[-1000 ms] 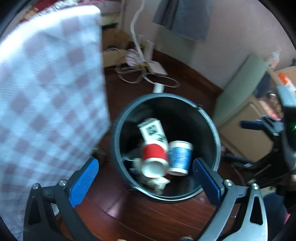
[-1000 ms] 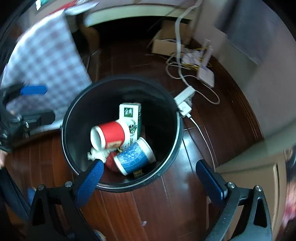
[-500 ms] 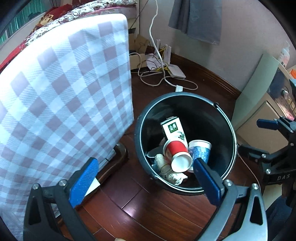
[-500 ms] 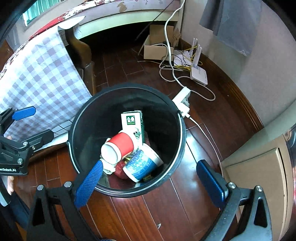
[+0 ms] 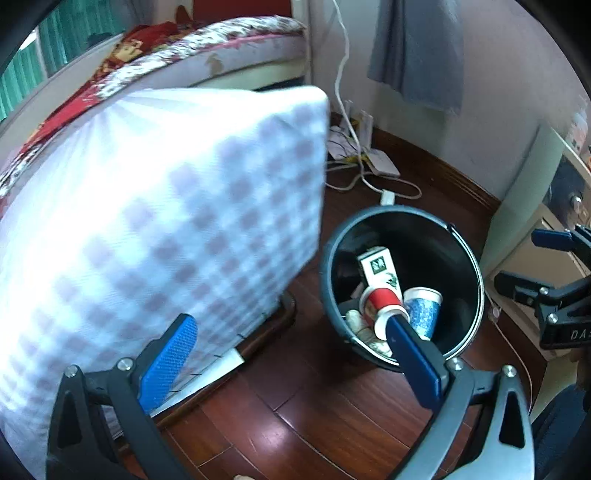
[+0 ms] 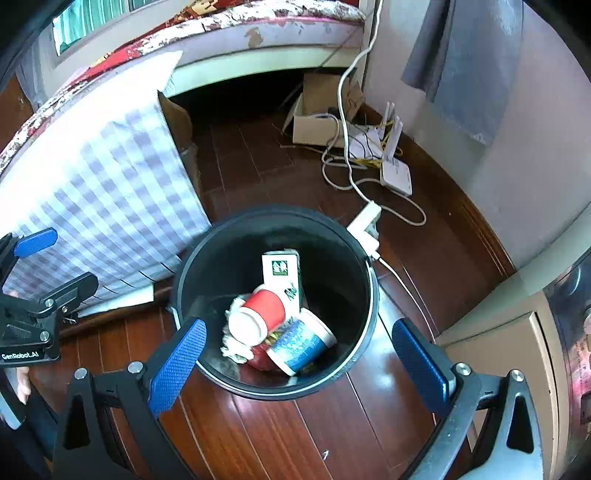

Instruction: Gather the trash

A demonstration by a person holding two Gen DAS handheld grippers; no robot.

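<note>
In the black bin (image 6: 364, 343): cups, carton, deposited. Both tools, left tool (image 5: 291, 354) and right tool (image 6: 299, 363), wide open, empty; next, seek remaining trash.

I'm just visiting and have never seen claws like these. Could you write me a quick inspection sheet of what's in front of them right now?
Surface: dark red wooden floor, bare near the claws.
Job's things: black bin holding a red cup and a blue cup, both on their sides, a white and green carton and crumpled paper.
Clutter: cardboard box by the wall.
Grippers: left claw and right claw, both open and empty.
Cables: white power strip, white router, tangled cords.
Surroundings: checked cloth, bed, grey cloth hanging.
</note>
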